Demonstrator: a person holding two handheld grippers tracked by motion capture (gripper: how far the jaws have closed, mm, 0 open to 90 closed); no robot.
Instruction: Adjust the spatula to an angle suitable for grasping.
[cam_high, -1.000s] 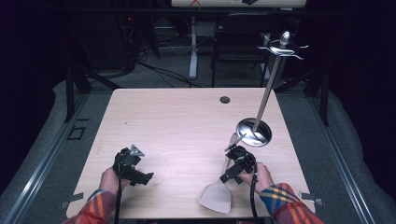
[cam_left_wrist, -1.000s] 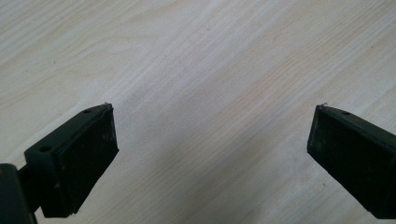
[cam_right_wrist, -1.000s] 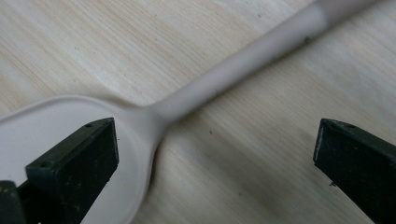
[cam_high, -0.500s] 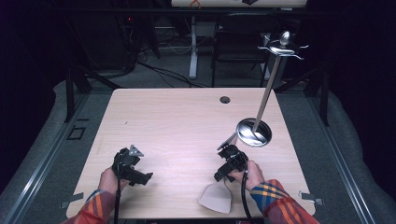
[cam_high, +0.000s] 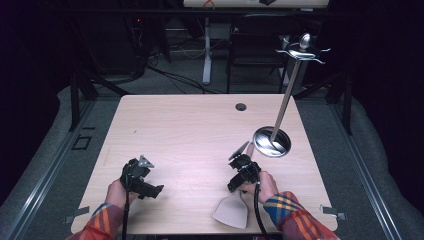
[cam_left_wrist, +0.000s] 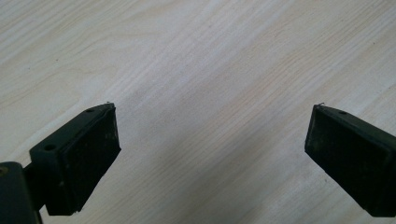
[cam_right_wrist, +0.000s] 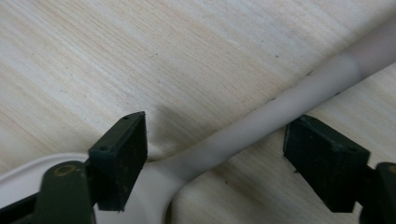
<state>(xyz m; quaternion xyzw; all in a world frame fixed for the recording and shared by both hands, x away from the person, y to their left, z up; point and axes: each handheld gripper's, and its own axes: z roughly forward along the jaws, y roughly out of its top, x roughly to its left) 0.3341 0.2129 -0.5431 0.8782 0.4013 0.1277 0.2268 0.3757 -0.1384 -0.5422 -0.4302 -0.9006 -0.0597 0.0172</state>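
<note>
High view, table: light wood table (cam_high: 190, 145) w/ a small round grommet hole (cam_high: 241, 106) near the far edge.
Stand: metal stand (cam_high: 272, 141) w/ a shiny dish-shaped base sat far-right on the table; thin pole leaned up to a hooked top (cam_high: 303, 47). Nothing visible in the dish beyond the pole foot.
Spatula: pale spatula (cam_high: 231, 211), blade close to the near edge, handle running up toward the stand under the right gripper.
Right gripper: right gripper (cam_high: 239, 176) was low over the handle. In the right gripper view (cam_right_wrist: 212, 158) jaws stood apart, one each side of the handle (cam_right_wrist: 280, 109), not clamped; contact w/ the handle could not be told.
Left gripper: left gripper (cam_high: 142, 184) near-left, well apart from the spatula. In the left gripper view (cam_left_wrist: 210, 144) jaws were wide, bare wood between.
Open room: centre, far-left of tabletop bare; right gripper near the stand base.
</note>
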